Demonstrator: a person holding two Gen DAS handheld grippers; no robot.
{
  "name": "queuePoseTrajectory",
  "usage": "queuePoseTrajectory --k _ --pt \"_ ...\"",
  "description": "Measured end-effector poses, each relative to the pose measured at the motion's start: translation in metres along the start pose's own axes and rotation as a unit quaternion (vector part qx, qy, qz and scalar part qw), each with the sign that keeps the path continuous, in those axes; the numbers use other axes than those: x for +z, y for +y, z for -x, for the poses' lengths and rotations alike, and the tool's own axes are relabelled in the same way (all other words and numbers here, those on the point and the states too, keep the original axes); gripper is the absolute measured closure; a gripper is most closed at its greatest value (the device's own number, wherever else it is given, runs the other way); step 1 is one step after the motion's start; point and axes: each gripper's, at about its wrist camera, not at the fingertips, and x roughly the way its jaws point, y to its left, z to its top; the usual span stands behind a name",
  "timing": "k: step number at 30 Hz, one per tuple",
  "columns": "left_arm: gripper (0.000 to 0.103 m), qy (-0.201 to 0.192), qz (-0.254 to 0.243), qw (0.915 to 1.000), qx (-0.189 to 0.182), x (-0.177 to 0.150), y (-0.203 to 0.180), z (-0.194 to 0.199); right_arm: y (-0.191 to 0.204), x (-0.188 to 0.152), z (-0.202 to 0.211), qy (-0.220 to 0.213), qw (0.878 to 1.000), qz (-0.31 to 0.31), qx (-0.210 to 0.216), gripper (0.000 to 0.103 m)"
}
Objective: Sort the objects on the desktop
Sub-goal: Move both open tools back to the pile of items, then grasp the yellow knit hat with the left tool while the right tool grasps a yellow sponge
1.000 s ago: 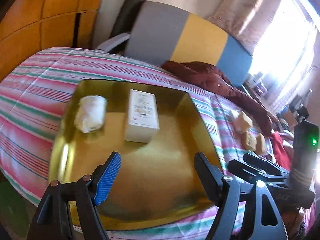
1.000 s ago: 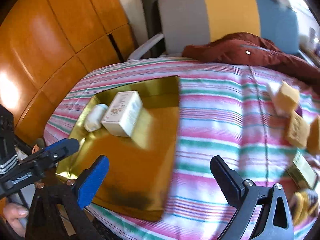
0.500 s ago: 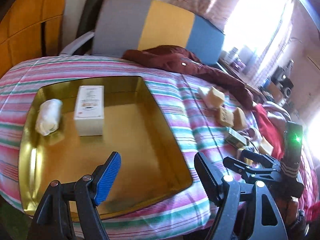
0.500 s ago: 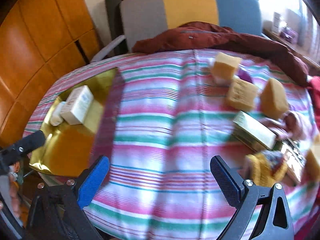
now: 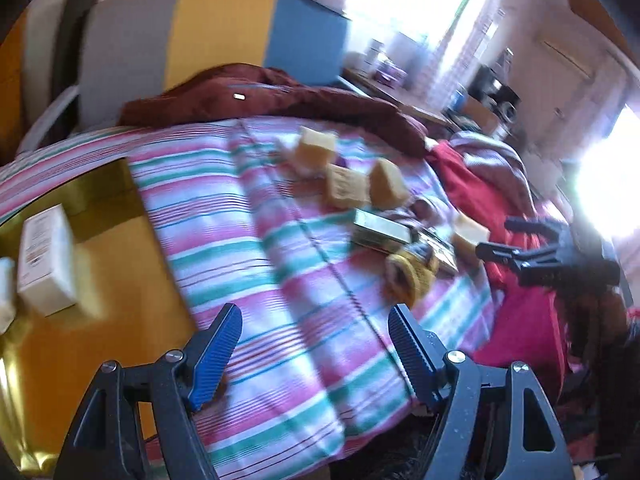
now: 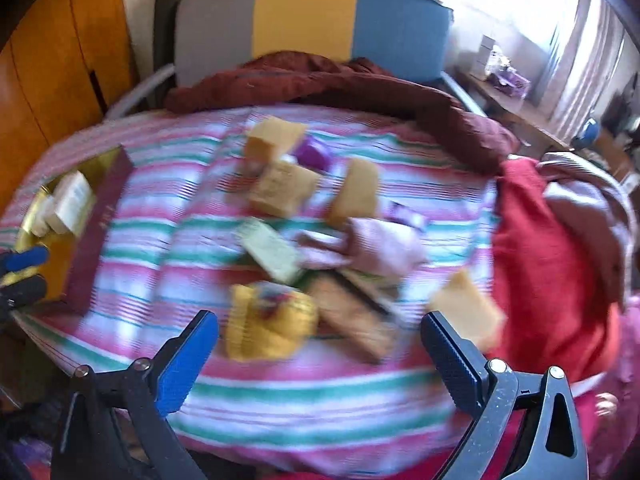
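My left gripper [image 5: 314, 320] is open and empty over the striped cover, just right of the gold tray [image 5: 120, 280], which holds a white box [image 5: 46, 260]. My right gripper [image 6: 320, 328] is also open and empty, hanging near a yellow knitted item [image 6: 268, 328] at the front of a blurred pile. The pile includes tan blocks [image 6: 280, 188], a pale green box [image 6: 272, 248], a pink pouch [image 6: 380, 248], a flat brown box [image 6: 352, 320] and a purple item [image 6: 314, 154]. The left wrist view shows the tan blocks [image 5: 346, 190], green box [image 5: 380, 232] and right gripper [image 5: 496, 236].
A dark red blanket [image 6: 340, 84] lies along the far side below a grey, yellow and blue headboard [image 6: 304, 16]. Red cloth [image 6: 548, 248] is heaped at the right edge. Wooden cabinet doors [image 6: 52, 60] stand at the left. The left gripper [image 6: 20, 270] shows beside the tray [image 6: 60, 248].
Both views have swung right, from the gold tray to the pile of objects on the striped cover. Both grippers stay open and empty.
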Motion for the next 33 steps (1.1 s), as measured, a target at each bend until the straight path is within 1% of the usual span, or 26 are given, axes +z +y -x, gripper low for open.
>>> queuePoseTrajectory --k 4,6,8,10,13,14,17,21,26,27,28,29,30,31,33 --pt "0.026 0.030 -0.026 0.9989 -0.025 0.003 -0.022 -0.024 -0.022 -0.009 -0.008 0.035 0.998 0.042 -0.025 0.000" --pt "0.026 0.046 -0.031 0.9976 -0.040 0.004 -0.032 -0.037 -0.034 -0.012 -0.013 0.047 0.996 0.056 -0.051 0.000" --pt "0.026 0.061 -0.030 0.9961 -0.056 0.004 -0.040 -0.048 -0.048 -0.012 -0.014 0.051 0.994 0.067 -0.066 0.000" --pt "0.026 0.078 -0.020 0.9940 -0.074 0.005 -0.046 -0.060 -0.060 -0.011 -0.017 0.059 0.993 0.071 -0.067 0.000" --pt "0.026 0.097 -0.009 0.9911 -0.091 0.007 -0.056 -0.078 -0.076 -0.008 -0.028 0.078 0.991 0.078 -0.080 0.000" --pt "0.026 0.102 -0.006 0.9903 -0.095 0.008 -0.059 -0.083 -0.081 -0.005 -0.033 0.086 0.990 0.078 -0.078 0.000" --pt "0.026 0.111 -0.001 0.9886 -0.101 0.011 -0.066 -0.096 -0.084 -0.002 -0.047 0.107 0.988 0.085 -0.066 0.000" --pt "0.026 0.122 0.009 0.9872 -0.103 0.017 -0.072 -0.112 -0.079 0.001 -0.064 0.126 0.982 0.115 -0.078 0.000" --pt "0.026 0.130 0.013 0.9879 -0.084 0.023 -0.078 -0.130 -0.076 0.001 -0.076 0.137 0.977 0.140 -0.088 0.001" --pt "0.026 0.131 0.016 0.9878 -0.082 0.024 -0.079 -0.134 -0.075 0.000 -0.079 0.139 0.976 0.142 -0.088 0.003" --pt "0.026 0.132 0.018 0.9877 -0.082 0.025 -0.080 -0.137 -0.076 -0.001 -0.081 0.140 0.976 0.141 -0.086 0.011" --pt "0.026 0.134 0.019 0.9875 -0.080 0.026 -0.083 -0.141 -0.076 -0.002 -0.083 0.140 0.976 0.139 -0.086 0.026" --pt "0.026 0.136 0.020 0.9874 -0.079 0.027 -0.085 -0.144 -0.077 -0.003 -0.085 0.140 0.977 0.137 -0.089 0.035" --pt "0.026 0.137 0.021 0.9872 -0.079 0.027 -0.087 -0.147 -0.077 -0.004 -0.087 0.140 0.977 0.135 -0.086 0.048" --pt "0.026 0.139 0.021 0.9871 -0.077 0.028 -0.092 -0.153 -0.076 -0.006 -0.087 0.135 0.978 0.135 -0.083 0.048"
